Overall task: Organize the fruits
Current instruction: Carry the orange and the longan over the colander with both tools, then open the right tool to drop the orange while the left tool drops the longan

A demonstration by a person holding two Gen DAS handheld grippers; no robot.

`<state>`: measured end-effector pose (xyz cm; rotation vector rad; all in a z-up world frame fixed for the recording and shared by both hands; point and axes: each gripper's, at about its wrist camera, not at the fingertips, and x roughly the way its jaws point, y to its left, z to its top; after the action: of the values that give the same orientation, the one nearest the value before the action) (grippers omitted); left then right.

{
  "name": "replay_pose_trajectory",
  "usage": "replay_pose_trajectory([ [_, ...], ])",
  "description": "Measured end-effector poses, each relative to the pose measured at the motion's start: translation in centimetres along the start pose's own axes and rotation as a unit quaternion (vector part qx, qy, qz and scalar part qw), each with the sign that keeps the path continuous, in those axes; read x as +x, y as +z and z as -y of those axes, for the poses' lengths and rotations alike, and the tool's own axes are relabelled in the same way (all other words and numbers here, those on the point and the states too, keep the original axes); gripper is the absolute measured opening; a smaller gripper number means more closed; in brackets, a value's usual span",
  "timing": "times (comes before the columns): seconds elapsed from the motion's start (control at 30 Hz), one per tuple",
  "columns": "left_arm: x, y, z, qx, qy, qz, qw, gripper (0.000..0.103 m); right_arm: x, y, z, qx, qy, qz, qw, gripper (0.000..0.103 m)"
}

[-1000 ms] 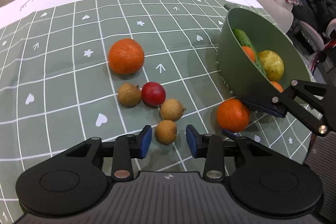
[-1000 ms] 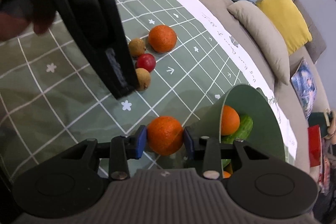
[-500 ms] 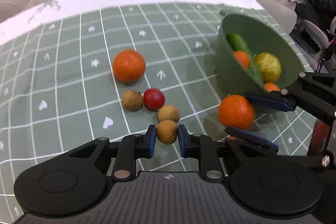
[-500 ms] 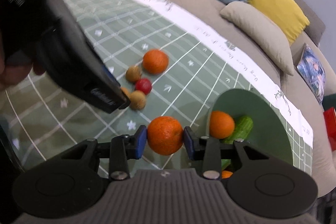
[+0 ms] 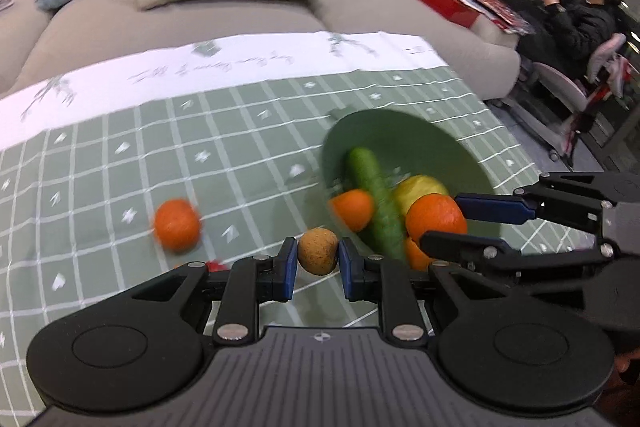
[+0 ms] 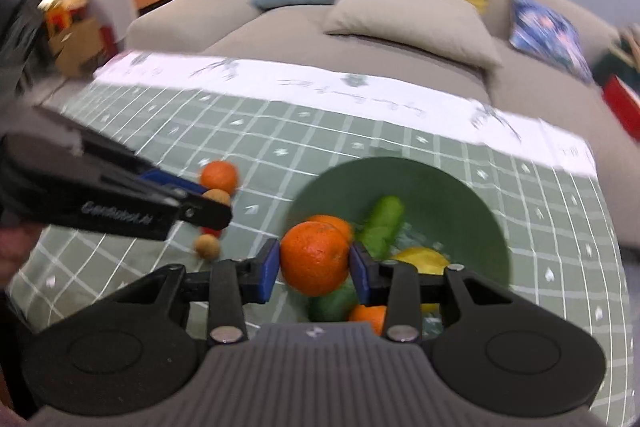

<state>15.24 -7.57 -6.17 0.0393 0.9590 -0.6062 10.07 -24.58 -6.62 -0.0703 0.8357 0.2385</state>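
Holding a small brown fruit in our left tongs, blue pads squeezed on either side of it, and it's up off the table, just short of the green bowl's near rim. Our right tongs are clamped on a big orange, which sits right over the near edge of the bowl in the right wrist view. From the left wrist view we can see those right tongs coming in from the right with the same orange between their fingers, above the bowl.

Inside the bowl we've got a cucumber lying lengthwise, a yellow-green fruit beside it, another orange on the cucumber's left, and a bit of one more orange peeking out low down near the front wall.

Out on the table, which has a green checked cloth with a white border strip, a loose orange sits well left of the bowl. A red fruit and another small brown fruit are near it, partly hidden by the left tongs in the right wrist view. Everything's a bit motion-blurred.

Behind the table there's a beige sofa with blue, yellow and beige cushions, and a person in dark clothes sitting off to the right.
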Motion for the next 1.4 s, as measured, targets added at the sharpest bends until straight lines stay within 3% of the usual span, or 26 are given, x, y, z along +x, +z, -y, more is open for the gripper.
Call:
replay_pose_trajectory([
  [0.27,3.2,2.0,3.4,0.031,-0.038,-0.034,0.9982,0.024,0.8,0.2,6.6,0.066,0.01,-0.063,0.996,0.034],
  [0.43,5.8,2.1,4.7,0.058,-0.02,-0.08,0.9949,0.024,2.2,-0.1,8.5,0.062,0.018,-0.109,0.992,0.034],
  [0.7,7.9,2.0,5.7,0.096,0.017,-0.121,0.988,0.024,4.7,-0.6,8.7,0.035,0.037,-0.158,0.986,0.035],
  [0.87,8.8,2.3,5.6,0.097,0.02,-0.131,0.9864,0.024,6.0,-0.5,8.6,0.021,0.03,-0.181,0.983,0.035],
  [1.3,9.5,2.2,5.5,0.096,0.02,-0.136,0.9859,0.03,6.6,-0.7,8.4,0.012,0.022,-0.195,0.981,0.037],
  [1.4,9.2,2.2,5.6,0.095,0.014,-0.135,0.9862,0.036,6.4,-0.6,8.4,0.014,0.021,-0.191,0.981,0.045],
])
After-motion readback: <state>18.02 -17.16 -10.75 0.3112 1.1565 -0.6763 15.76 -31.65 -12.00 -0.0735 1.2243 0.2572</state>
